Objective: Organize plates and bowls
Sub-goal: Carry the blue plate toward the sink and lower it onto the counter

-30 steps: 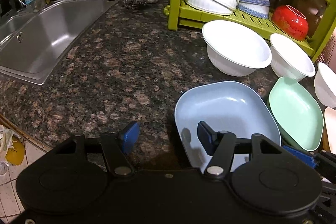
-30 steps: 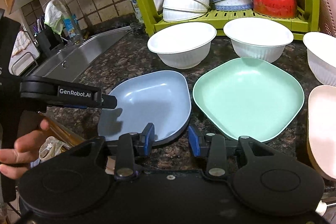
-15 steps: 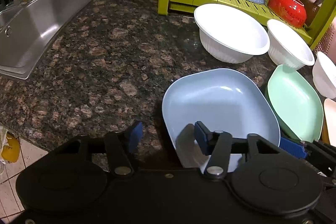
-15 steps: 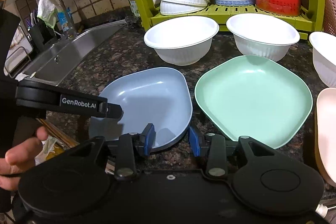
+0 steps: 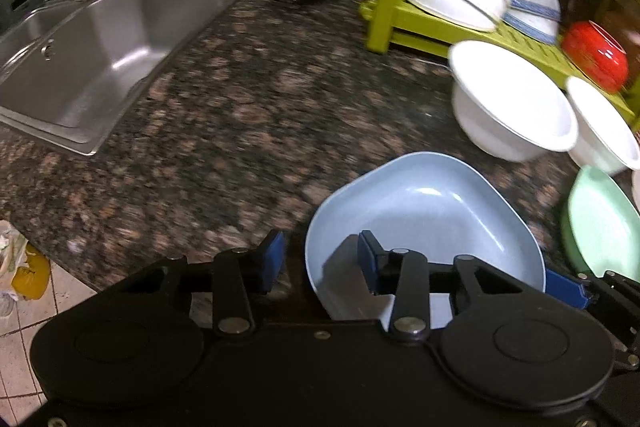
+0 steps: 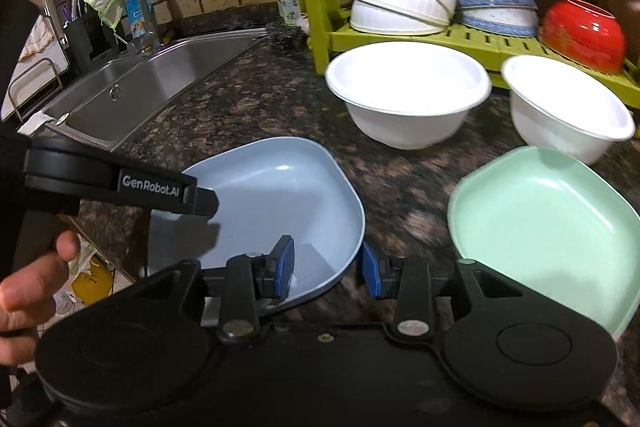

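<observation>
Both grippers (image 5: pixel 320 259) (image 6: pixel 328 267) farther left now

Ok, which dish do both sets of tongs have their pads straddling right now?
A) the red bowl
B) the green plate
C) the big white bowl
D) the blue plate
D: the left tongs have the left rim of the blue plate between open pads, and the right tongs straddle its right rim; the green plate lies untouched beside it.

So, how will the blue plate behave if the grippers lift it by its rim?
The blue plate looks rigid, so it should not flex. Its glossy surface may slip between the pads. Shallow and wide, it could tilt if only one gripper lifts an edge.
</observation>
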Demonstrator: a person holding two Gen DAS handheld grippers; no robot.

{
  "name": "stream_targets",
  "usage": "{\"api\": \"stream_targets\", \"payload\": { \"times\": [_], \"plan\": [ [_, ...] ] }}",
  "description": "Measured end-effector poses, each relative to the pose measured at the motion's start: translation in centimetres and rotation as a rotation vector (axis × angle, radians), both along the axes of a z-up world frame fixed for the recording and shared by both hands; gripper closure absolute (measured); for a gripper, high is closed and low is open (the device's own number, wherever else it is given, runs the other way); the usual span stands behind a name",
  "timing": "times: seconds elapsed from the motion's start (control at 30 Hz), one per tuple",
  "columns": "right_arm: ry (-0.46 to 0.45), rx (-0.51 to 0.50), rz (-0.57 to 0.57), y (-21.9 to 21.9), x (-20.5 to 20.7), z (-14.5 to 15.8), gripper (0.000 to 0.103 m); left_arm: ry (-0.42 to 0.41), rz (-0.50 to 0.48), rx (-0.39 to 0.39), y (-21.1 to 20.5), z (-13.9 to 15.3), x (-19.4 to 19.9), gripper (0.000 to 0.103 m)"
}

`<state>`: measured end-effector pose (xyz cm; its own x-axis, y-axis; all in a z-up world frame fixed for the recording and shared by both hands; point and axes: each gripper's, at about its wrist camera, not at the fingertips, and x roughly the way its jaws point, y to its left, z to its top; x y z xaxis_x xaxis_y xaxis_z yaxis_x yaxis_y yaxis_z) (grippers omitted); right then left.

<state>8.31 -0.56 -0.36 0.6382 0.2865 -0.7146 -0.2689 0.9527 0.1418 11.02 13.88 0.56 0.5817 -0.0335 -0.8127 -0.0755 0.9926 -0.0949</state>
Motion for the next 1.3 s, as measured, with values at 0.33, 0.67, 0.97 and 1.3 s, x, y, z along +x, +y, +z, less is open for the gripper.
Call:
{"api": "stream_targets", "payload": {
  "times": [0.33, 0.67, 0.97, 1.3],
  "plan": [
    [-0.005, 0.007, -0.024, 2.5, 3.5, -0.5, 0.087, -0.018, 0.082, -0.020, 3.0, -0.1, 1.4, 0.069],
    [0.010, 0.074, -0.054, 3.8, 6.4, -0.8, 0.093, -0.026, 0.154, -0.055, 5.3, 0.0, 3.4, 0.074],
    [-0.015, 0.079, -0.065, 3.3, 6.3, -0.9, 0.071, -0.044, 0.181, -0.050, 6.1, 0.0, 3.4, 0.067],
    [0.014, 0.116, -0.070, 1.2, 4.3, -0.1, 0.068, -0.083, 0.194, -0.044, 5.7, 1.4, 1.9, 0.065]
  ]
}}
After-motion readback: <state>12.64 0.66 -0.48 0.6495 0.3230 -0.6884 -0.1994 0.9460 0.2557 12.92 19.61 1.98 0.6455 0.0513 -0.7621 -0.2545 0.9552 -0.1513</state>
